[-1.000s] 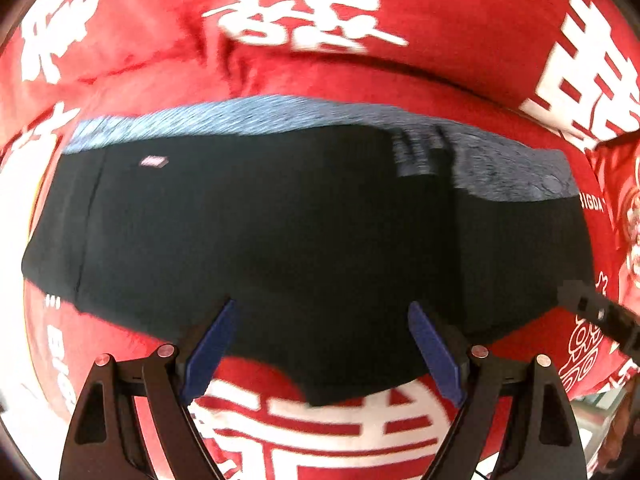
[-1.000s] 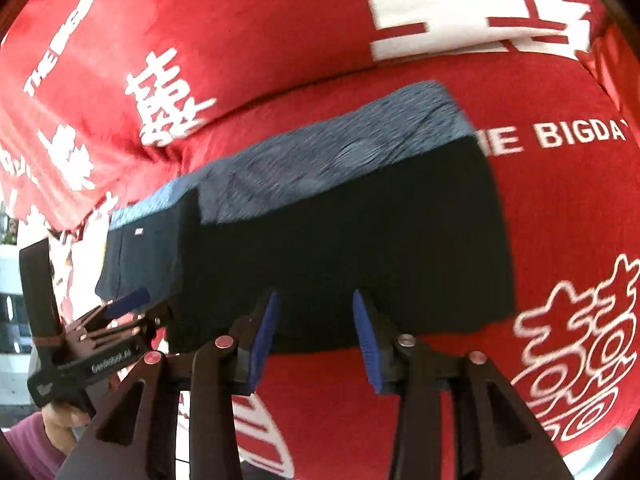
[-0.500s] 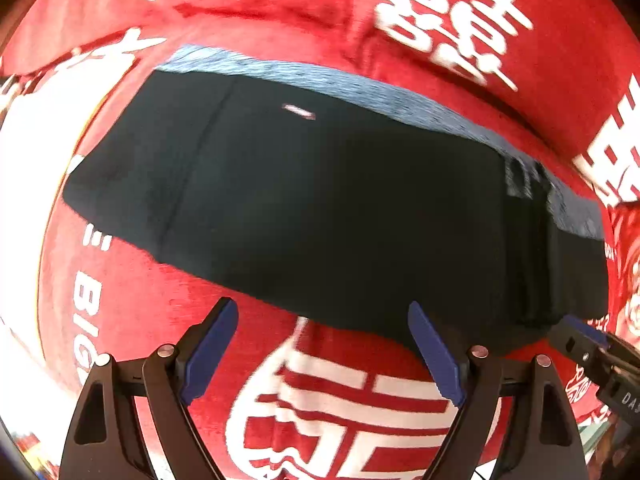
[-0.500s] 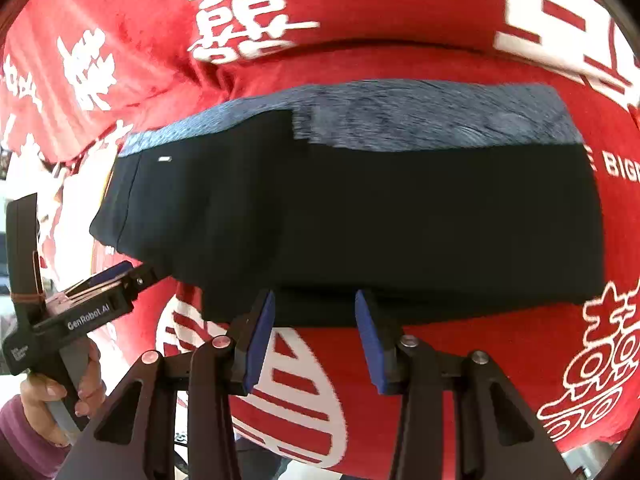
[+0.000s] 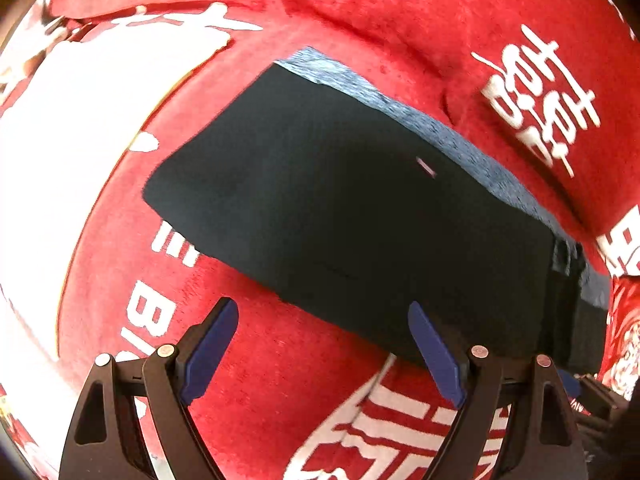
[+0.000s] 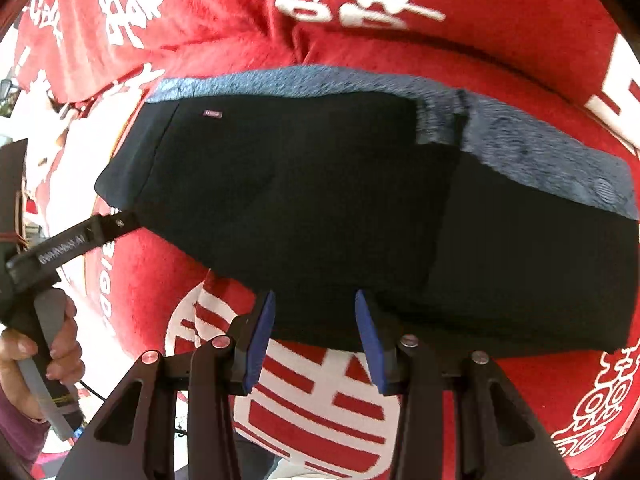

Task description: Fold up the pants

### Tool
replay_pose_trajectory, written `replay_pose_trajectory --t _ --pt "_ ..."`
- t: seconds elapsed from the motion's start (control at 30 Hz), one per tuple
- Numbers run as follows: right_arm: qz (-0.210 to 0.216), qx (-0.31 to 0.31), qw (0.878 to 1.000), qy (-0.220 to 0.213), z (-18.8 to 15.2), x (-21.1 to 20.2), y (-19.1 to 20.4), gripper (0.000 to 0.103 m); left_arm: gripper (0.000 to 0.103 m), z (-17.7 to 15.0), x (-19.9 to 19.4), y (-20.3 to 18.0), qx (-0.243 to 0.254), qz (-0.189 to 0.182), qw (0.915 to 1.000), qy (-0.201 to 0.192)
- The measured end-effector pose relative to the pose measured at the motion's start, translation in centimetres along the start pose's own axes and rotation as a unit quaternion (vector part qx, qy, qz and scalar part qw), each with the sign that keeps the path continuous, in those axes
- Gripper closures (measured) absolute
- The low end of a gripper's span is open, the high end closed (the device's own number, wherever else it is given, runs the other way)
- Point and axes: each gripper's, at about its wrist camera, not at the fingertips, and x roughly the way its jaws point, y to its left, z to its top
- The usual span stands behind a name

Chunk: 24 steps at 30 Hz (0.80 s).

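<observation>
Dark pants (image 5: 360, 216) with a blue-grey inner waistband (image 5: 460, 136) lie folded flat on the red cloth; they also show in the right wrist view (image 6: 340, 208). My left gripper (image 5: 324, 344) is open and empty, just in front of the pants' near edge. My right gripper (image 6: 314, 332) is open and empty at the pants' near edge. The left gripper (image 6: 116, 222) shows in the right wrist view at the pants' left corner, held by a hand (image 6: 52, 344).
A red plush cloth (image 5: 260, 380) with white characters and lettering covers the whole surface, with creases behind the pants (image 6: 280, 36). The cloth's front edge drops off below the right gripper.
Both grippers have swung leftward around the pants. The left gripper has moved toward the pants' left end. The right gripper has come closer to the near edge. Pants have not moved.
</observation>
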Motion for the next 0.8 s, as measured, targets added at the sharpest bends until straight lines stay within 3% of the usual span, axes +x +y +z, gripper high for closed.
replay_pose_trajectory --t 0.17,0.3,0.43,0.63,0.7,0.8 --pt "-0.002 0.003 1.000 0.018 0.0 1.5 -0.2 0.055 0.015 0.6 -0.2 2.1 -0.016 -0.009 0.9997 -0.013" --pt "-0.004 0.002 1.000 0.021 0.3 1.6 -0.2 0.054 0.015 1.1 0.3 4.8 -0.070 -0.070 0.9948 -0.024" --pt "-0.009 -0.002 1.000 0.022 0.3 1.7 -0.1 0.052 0.015 1.4 1.5 6.9 -0.118 -0.131 0.9838 -0.033" --pt "-0.012 -0.009 1.000 0.021 0.3 1.9 0.3 0.049 0.015 1.5 2.6 8.5 -0.172 -0.231 0.9562 -0.055" --pt "-0.013 -0.010 1.000 0.020 0.3 2.0 0.4 0.048 0.015 1.9 2.9 8.7 -0.178 -0.247 0.9506 -0.058" --pt "-0.016 -0.012 1.000 0.018 0.2 2.0 0.4 0.046 0.015 2.0 2.8 8.9 -0.175 -0.252 0.9496 -0.065"
